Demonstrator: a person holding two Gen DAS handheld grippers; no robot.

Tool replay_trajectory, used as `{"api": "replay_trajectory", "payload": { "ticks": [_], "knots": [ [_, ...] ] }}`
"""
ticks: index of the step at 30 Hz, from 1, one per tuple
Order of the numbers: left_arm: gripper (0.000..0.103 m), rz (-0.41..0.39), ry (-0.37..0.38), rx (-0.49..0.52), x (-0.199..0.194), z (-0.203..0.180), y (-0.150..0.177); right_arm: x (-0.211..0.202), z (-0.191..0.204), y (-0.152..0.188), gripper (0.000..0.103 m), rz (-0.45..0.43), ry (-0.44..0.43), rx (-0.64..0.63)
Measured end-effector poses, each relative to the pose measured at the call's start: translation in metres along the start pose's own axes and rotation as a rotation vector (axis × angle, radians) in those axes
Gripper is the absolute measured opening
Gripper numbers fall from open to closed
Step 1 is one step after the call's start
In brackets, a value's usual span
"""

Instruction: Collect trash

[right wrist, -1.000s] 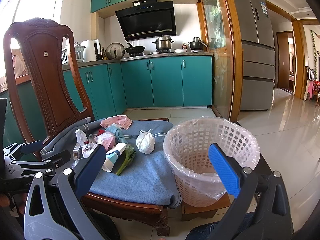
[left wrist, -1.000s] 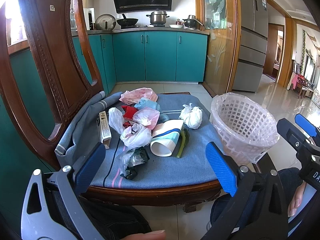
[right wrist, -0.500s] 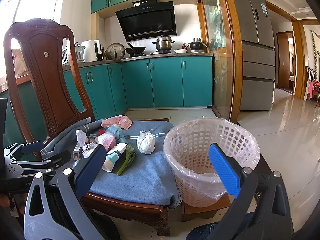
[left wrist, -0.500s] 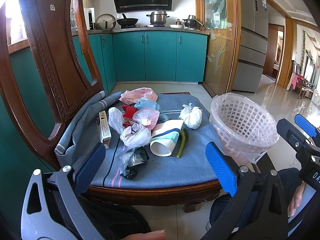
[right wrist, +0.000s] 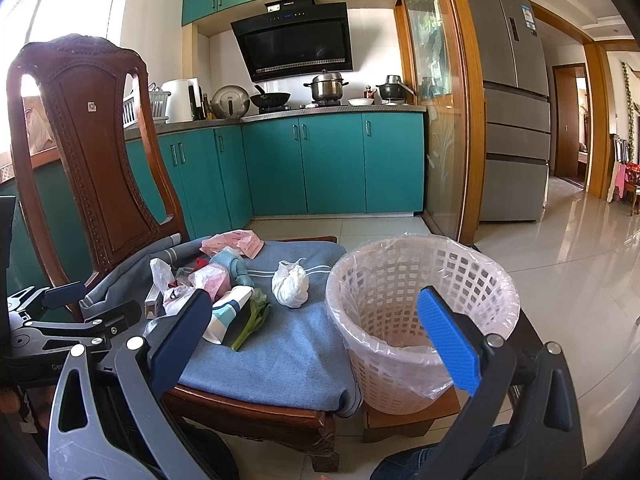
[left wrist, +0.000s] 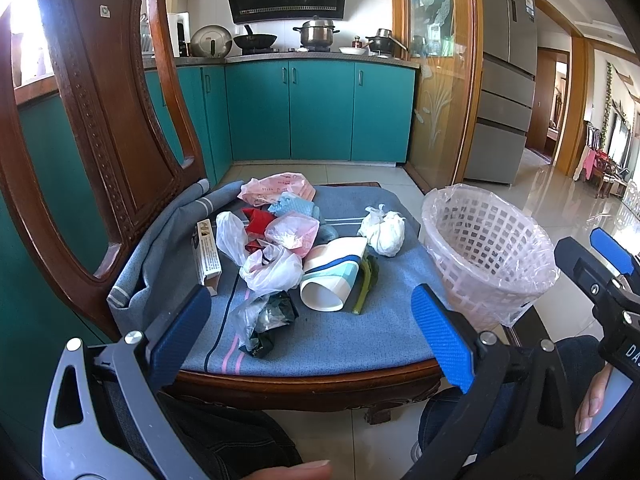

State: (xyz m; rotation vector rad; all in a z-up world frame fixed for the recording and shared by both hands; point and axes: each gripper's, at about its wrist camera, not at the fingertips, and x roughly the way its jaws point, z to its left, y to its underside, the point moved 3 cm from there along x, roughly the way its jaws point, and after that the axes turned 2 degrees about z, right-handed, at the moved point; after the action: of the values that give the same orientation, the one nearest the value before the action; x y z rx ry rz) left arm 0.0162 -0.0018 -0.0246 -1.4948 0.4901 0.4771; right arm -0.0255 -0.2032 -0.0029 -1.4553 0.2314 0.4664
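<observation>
**Left wrist view: collection not yet begun**

Nearest, the left gripper (left wrist: 308, 332) and right gripper (right wrist: 312, 332) are both spread and hold nothing. Beyond them the trash pile (left wrist: 280, 248) lies on the chair's blue cloth (left wrist: 340, 340): bags, paper cup (left wrist: 332, 276), knotted white bag (left wrist: 384, 232). The lined basket (right wrist: 420, 320) beside the chair appears empty. Every item remains to be collected.

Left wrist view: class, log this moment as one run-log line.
stage: before first pick | left gripper: open, empty | right gripper: open, empty | trash pile: on chair cushion | basket: lined, beside chair
</observation>
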Motion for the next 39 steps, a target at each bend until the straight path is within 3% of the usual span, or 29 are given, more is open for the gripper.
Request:
{"api": "replay_trajectory", "payload": {
  "ticks": [10, 15, 19, 22, 24, 25, 27, 29, 34, 38, 39],
  "knots": [
    [0.1, 0.056, -0.016, -0.024, 0.015, 0.006, 0.004, 0.011, -0.004, -0.007, 0.1, 0.008, 0.019, -0.028],
    [0.1, 0.12, -0.03, -0.058, 0.03, 0.031, 0.012, 0.049, -0.018, -0.011, 0.1, 0.095, -0.048, 0.007],
    [0.1, 0.169, -0.137, -0.024, 0.039, 0.055, 0.034, 0.097, -0.004, -0.003, 0.1, 0.212, -0.036, -0.108],
    [0.099, 0.185, -0.173, -0.043, 0.038, 0.074, 0.048, 0.138, 0.021, 0.011, 0.078, 0.331, -0.12, -0.184],
    [0.09, 0.204, -0.189, -0.056, 0.039, 0.082, 0.053, 0.159, 0.037, 0.019, 0.061, 0.385, -0.181, -0.204],
    [0.086, 0.221, -0.196, -0.064, 0.042, 0.087, 0.055, 0.174, 0.048, 0.024, 0.059, 0.422, -0.218, -0.222],
    [0.067, 0.256, -0.182, -0.087, 0.049, 0.093, 0.057, 0.192, 0.066, 0.029, 0.056, 0.46, -0.257, -0.259],
    [0.062, 0.279, -0.141, -0.121, 0.054, 0.095, 0.057, 0.207, 0.076, 0.023, 0.056, 0.469, -0.278, -0.28],
    [0.062, 0.27, -0.091, -0.127, 0.064, 0.083, 0.046, 0.231, 0.059, -0.025, 0.057, 0.405, -0.274, -0.23],
    [0.079, 0.237, -0.084, -0.131, 0.077, 0.073, 0.03, 0.254, 0.032, -0.043, 0.061, 0.436, -0.213, -0.199],
    [0.08, 0.233, -0.084, -0.126, 0.082, 0.069, 0.026, 0.261, 0.027, -0.041, 0.061, 0.458, -0.209, -0.184]
  ]
}}
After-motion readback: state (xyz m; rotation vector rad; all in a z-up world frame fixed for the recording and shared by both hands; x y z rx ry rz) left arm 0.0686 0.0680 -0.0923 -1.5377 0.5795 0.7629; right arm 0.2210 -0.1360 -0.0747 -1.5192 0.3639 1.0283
